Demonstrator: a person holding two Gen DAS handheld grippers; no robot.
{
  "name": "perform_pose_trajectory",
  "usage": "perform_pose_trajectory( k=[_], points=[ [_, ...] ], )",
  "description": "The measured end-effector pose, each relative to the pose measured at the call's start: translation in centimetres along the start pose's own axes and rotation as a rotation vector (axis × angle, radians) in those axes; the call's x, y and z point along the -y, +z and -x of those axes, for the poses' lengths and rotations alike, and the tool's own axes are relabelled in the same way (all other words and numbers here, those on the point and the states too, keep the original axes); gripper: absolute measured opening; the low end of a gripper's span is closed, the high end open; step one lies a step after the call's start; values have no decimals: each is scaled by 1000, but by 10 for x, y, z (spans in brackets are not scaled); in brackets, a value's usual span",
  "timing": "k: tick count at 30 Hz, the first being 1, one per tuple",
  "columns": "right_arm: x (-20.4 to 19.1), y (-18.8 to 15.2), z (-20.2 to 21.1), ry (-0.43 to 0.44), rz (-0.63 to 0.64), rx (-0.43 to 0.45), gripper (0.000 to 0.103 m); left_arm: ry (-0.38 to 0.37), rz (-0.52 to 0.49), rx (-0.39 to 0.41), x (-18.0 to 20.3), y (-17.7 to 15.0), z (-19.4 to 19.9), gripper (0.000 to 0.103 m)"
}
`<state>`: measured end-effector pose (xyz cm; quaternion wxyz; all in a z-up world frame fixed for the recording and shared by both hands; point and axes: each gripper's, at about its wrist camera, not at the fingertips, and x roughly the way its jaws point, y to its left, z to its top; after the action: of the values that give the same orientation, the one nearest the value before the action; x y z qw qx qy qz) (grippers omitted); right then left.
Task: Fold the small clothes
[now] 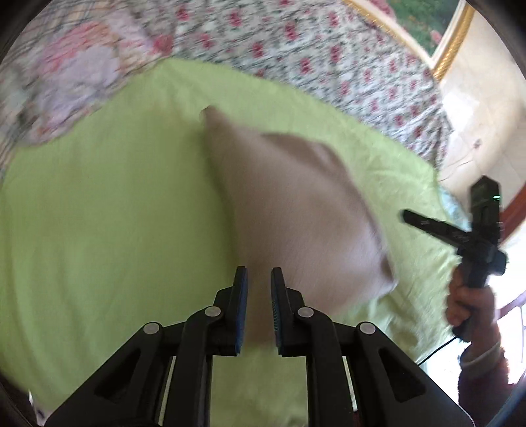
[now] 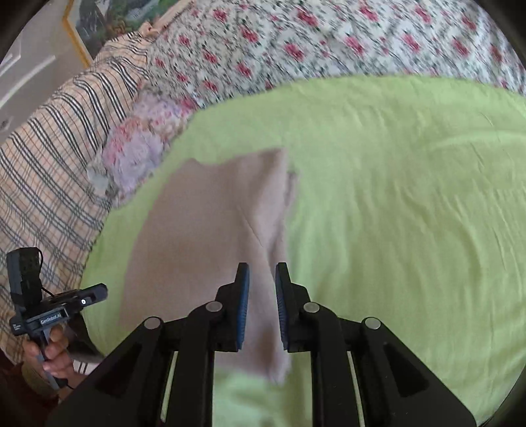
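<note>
A small pale pink garment (image 1: 292,203) lies folded on a lime-green sheet (image 1: 115,213); it also shows in the right wrist view (image 2: 203,236). My left gripper (image 1: 259,279) is open and empty, its fingertips above the garment's near edge. My right gripper (image 2: 262,276) is open and empty, above the garment's near right edge. The right gripper also shows in the left wrist view (image 1: 427,226) at the far right, held in a hand. The left gripper shows in the right wrist view (image 2: 95,295) at the lower left. The frames are motion-blurred.
The green sheet (image 2: 394,197) lies on a bed with a floral quilt (image 2: 296,39). A plaid cloth (image 2: 49,147) and a pink-lilac flowered cloth (image 2: 141,141) lie at the left. A gold-framed picture (image 1: 427,29) stands behind the bed.
</note>
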<state>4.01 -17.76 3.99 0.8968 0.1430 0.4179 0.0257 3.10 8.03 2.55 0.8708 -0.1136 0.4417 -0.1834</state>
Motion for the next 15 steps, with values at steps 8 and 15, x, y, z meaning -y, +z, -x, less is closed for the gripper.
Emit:
perform_pose_trajectory(
  k=[8, 15],
  points=[
    [-3, 60, -86, 92, -8, -66, 17, -30, -15, 20, 5, 83, -69, 14],
    [40, 59, -131, 69, -61, -106, 9, -31, -35, -83, -16, 81, -123, 11]
  ],
)
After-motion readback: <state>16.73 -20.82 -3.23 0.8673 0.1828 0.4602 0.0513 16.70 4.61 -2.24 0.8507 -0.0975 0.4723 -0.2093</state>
